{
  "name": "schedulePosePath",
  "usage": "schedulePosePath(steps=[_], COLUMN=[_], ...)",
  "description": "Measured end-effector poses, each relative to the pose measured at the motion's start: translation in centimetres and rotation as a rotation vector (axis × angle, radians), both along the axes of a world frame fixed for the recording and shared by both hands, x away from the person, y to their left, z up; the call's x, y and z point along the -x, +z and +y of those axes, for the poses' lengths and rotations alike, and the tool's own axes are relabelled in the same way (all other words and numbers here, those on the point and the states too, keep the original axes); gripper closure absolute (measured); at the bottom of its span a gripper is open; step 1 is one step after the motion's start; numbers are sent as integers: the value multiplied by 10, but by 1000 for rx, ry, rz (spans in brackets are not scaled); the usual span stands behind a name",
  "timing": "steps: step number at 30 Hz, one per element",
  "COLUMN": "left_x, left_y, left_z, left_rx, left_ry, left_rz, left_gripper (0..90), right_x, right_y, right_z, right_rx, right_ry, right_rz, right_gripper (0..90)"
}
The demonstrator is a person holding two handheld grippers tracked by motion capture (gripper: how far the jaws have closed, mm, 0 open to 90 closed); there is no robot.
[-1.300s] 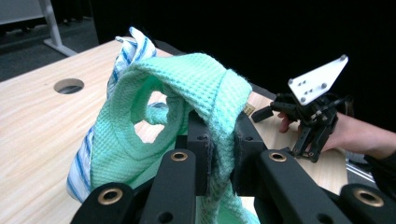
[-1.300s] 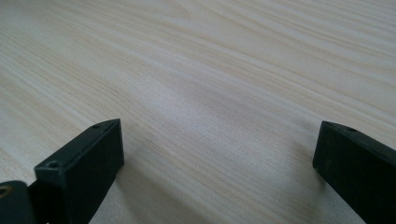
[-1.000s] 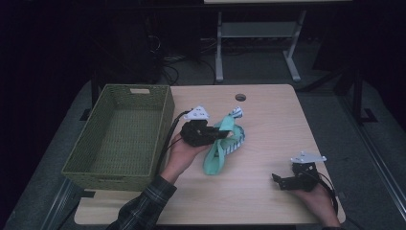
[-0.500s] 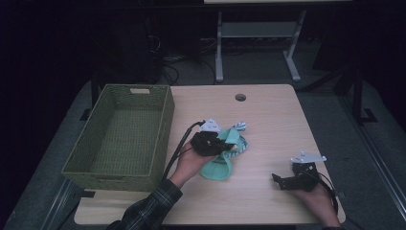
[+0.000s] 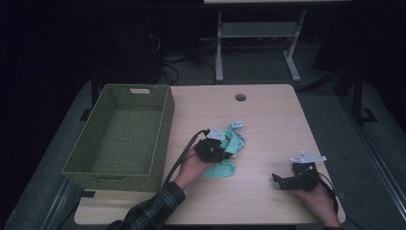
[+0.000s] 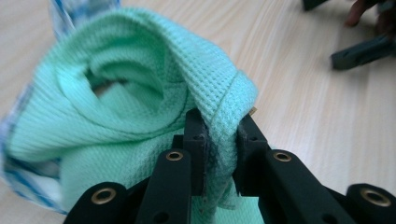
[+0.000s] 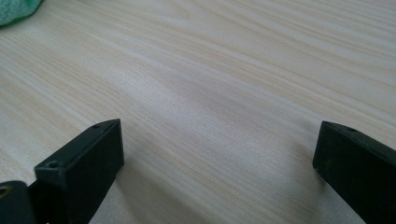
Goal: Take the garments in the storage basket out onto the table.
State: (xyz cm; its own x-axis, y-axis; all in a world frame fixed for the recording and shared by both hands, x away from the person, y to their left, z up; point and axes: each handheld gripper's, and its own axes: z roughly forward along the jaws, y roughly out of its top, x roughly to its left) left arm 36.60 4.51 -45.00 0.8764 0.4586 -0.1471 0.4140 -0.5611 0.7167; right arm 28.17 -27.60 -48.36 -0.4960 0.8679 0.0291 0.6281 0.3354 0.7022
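A mint green waffle cloth [image 5: 224, 168] with a blue-and-white patterned edge [image 5: 236, 127] lies bunched on the wooden table [image 5: 268, 124], near its middle. My left gripper [image 5: 228, 146] is low over it and shut on a fold of the cloth. In the left gripper view the two black jaws pinch the hemmed fold of the cloth [image 6: 140, 93] at my left gripper [image 6: 219, 135]. My right gripper [image 5: 278, 181] rests at the front right of the table, apart from the cloth. Its jaws stand wide open over bare wood, with nothing at my right gripper [image 7: 219, 154]. A corner of the cloth [image 7: 14, 9] shows far off.
An empty green woven basket [image 5: 165, 129] stands on the left part of the table, close to the left hand. A round cable hole [image 5: 240, 97] sits near the far edge. A metal stand [image 5: 258, 43] is on the floor beyond the table.
The left hand has come down and toward the front edge with the cloth. The cloth, stretched out long before, is now crumpled on the table. The right hand has kept still.
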Motion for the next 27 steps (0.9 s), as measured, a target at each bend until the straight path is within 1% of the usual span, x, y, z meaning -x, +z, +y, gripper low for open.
schedulePosePath(steps=[1, 2, 3, 5, 7, 8, 9, 11, 13, 15, 16, 18, 21, 22, 23, 24, 26, 27], left_x=[0, -1, -1, -1, 0, 0, 1, 2, 4, 6, 8, 12, 19, 19, 21, 27, 31, 31], left_y=[0, -4, -5, -3, 2, 5, 8, 14, 21, 27, 30, 34, 37, 37, 36, 35, 32, 32], left_z=[0, 0, 0, 1, 2, 4, 5, 9, 13, 19, 21, 27, 36, 36, 39, 44, 49, 49], left_rx=[0, -15, -20, -20, -2, 4, 20, 29, 36, 40, 47, 51, 54, 54, 49, 32, 19, 19], left_ry=[0, -1, -1, -5, 5, 0, 8, 10, 15, 13, 13, 16, 17, 17, 20, 23, 20, 20], left_rz=[0, 5, 4, 3, -3, -5, -1, -4, -6, -12, -15, -20, -15, -15, -16, -9, 3, 3], left_gripper=[766, 757, 743, 689, 630, 598, 570, 509, 472, 472, 481, 535, 646, 685, 685, 751, 806, 831], right_x=[0, 0, 0, 0, 0, 0, 0, 0, 0, 0, 0, 0, 0, 0, 0, 0, 0, 0], right_y=[0, 0, 0, 0, 0, 0, 0, 0, 0, 0, 0, 0, 0, 0, 0, 0, 0, 0], right_z=[0, 0, 0, 0, 0, 0, 0, 0, 0, 0, 0, 0, 0, 0, 0, 0, 0, 0], right_rx=[-1, 0, 0, -1, -1, 0, -1, -1, -1, -1, -1, -1, -1, -1, -1, -1, -1, 0], right_ry=[0, 0, 0, 0, 0, 0, 0, -1, 0, 0, 0, 0, 0, -1, -1, -1, -1, 0], right_rz=[0, 0, 2, 0, 0, 0, 1, 0, 0, 0, 0, 0, 0, 0, 0, 0, 0, 0], right_gripper=[13, 13, 13, 13, 13, 13, 13, 13, 13, 13, 13, 13, 13, 13, 13, 13, 13, 13])
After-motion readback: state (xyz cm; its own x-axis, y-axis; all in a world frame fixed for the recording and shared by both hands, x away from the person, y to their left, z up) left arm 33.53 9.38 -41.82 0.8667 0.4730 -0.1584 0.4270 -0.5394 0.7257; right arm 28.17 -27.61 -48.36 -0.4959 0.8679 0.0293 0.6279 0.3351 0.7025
